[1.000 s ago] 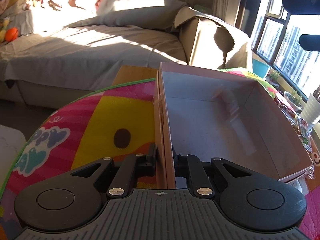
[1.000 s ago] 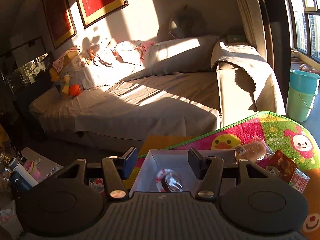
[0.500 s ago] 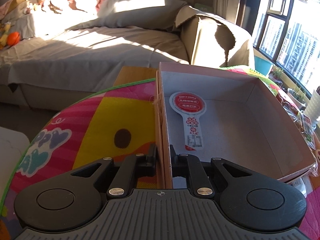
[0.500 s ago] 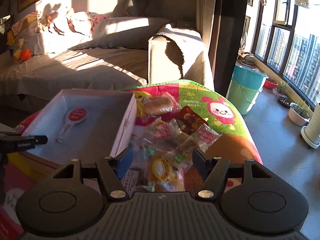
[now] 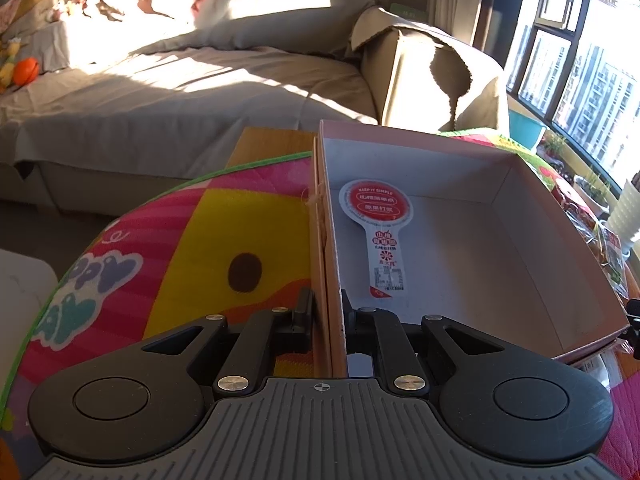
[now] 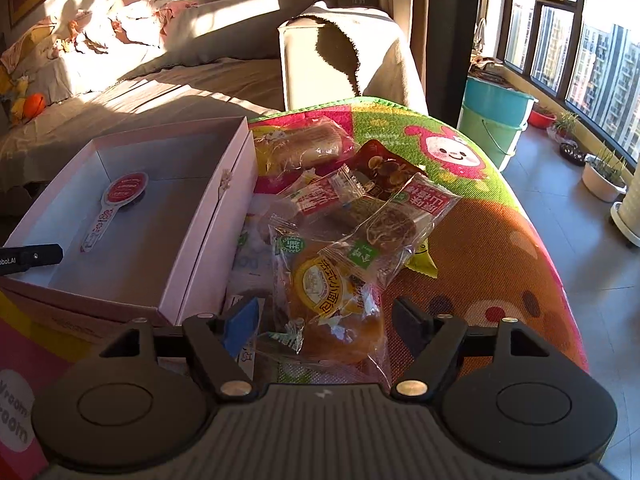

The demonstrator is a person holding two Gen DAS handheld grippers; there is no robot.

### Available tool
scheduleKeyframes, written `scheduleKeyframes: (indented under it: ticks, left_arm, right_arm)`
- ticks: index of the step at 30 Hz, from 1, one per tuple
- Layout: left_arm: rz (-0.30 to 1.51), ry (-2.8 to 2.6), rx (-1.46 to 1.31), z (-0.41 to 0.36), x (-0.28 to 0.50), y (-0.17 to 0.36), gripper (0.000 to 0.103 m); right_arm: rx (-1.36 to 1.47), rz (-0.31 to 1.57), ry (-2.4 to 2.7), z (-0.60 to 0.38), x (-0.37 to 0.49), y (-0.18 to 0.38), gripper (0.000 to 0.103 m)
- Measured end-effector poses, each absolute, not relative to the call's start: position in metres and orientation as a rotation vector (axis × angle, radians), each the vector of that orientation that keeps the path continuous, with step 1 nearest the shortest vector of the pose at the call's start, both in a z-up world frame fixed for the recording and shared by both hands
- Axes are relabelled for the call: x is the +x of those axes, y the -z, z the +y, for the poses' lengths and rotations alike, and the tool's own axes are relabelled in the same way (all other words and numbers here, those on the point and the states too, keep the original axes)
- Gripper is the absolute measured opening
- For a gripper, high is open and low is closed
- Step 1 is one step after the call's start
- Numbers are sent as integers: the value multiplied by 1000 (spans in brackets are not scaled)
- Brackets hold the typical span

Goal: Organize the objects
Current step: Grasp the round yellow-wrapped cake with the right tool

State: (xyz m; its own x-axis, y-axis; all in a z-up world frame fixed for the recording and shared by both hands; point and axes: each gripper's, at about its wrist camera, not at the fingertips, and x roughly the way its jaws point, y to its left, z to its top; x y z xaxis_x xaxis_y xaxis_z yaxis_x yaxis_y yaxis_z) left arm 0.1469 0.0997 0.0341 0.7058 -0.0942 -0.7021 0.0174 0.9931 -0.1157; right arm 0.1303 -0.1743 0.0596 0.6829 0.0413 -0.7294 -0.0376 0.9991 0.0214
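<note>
A: So, how is the pink box (image 5: 472, 248) secured?

B: Its near side wall is pinched between the closed fingers of the left gripper (image 5: 326, 312). Inside the box, a paddle-shaped lollipop packet (image 5: 376, 232) is laid flat, long axis along that wall, round head toward the far end.

A: And the right gripper (image 6: 324, 320)?

B: It is spread wide with nothing held, just beside the box, astride a wrapped small bread (image 6: 332, 300) in the snack pile (image 6: 352, 208). The fingers should probably be lowered past the crinkly film, and the bun squeezed gently.
</note>
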Motion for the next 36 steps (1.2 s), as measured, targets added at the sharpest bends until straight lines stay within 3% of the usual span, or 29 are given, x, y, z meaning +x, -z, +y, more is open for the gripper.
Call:
scheduleKeyframes:
  ticks: [3, 7, 16, 23, 30, 36]
  left_arm:
    - [788, 64, -107, 100, 146, -34, 13]
    - [790, 65, -109, 100, 147, -34, 13]
    - [789, 73, -120, 104, 146, -34, 13]
    - [790, 74, -122, 104, 145, -34, 13]
    - [790, 73, -122, 104, 145, -34, 13]
    - [794, 76, -122, 103, 143, -34, 14]
  right_arm:
    - [25, 840, -50, -177, 134, -53, 71]
    - [25, 846, -52, -186, 127, -57, 56]
    - [-54, 886, -41, -210, 67, -64, 54]
    - [-119, 871, -42, -209, 24, -67, 55]
    - [-210, 787, -124, -176, 18, -84, 75]
    - [-236, 786, -112, -166, 35, -82, 75]
